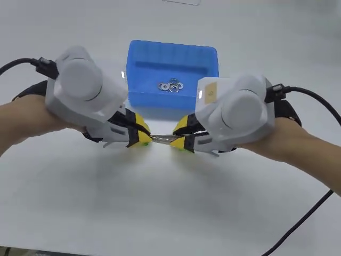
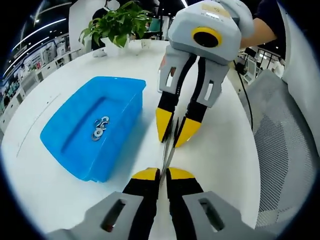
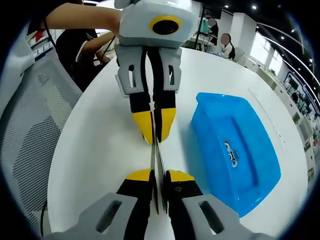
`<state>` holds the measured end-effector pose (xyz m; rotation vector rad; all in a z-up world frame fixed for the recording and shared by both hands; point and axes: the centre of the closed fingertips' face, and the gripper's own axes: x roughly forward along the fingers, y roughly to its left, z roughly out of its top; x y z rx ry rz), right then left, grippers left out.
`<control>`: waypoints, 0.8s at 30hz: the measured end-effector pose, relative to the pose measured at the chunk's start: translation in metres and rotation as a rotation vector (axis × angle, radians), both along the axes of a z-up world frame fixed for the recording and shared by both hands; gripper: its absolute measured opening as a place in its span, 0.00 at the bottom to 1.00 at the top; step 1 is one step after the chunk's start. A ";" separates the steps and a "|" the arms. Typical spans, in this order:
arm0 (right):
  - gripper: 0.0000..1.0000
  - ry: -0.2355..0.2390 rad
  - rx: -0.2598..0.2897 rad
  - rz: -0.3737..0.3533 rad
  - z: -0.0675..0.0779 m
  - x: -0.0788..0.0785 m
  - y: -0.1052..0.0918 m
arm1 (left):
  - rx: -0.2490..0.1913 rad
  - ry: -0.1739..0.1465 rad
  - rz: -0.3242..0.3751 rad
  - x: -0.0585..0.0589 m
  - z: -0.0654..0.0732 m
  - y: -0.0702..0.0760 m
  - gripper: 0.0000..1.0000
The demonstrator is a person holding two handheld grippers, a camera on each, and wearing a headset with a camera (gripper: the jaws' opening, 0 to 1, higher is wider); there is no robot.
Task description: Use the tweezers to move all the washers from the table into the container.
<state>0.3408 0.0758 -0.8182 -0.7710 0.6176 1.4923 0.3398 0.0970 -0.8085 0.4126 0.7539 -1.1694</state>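
Tweezers (image 1: 161, 139) grasped at 2 ends by clenched fingers of left gripper (image 1: 141, 134) and right gripper (image 1: 179, 136); washers (image 1: 171, 85) in container (image 1: 160, 101). Probably final step: next, setting tweezers on counter (image 1: 160, 202).

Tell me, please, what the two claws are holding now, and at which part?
Both hold the same tweezers, one at each end: the left claw grips one end and the right claw grips the other. The middle stretch is free between them.
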 end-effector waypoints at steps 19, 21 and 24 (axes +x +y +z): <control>0.43 -0.033 0.227 -0.342 0.080 0.005 -0.064 | -0.281 -0.266 0.299 -0.003 0.120 0.035 0.62; 0.52 -0.035 0.240 -0.394 0.087 0.002 -0.073 | -0.269 -0.266 0.295 -0.009 0.120 0.041 0.71; 0.71 -0.063 0.248 -0.443 0.102 -0.002 -0.080 | -0.225 -0.256 0.325 -0.010 0.118 0.057 0.81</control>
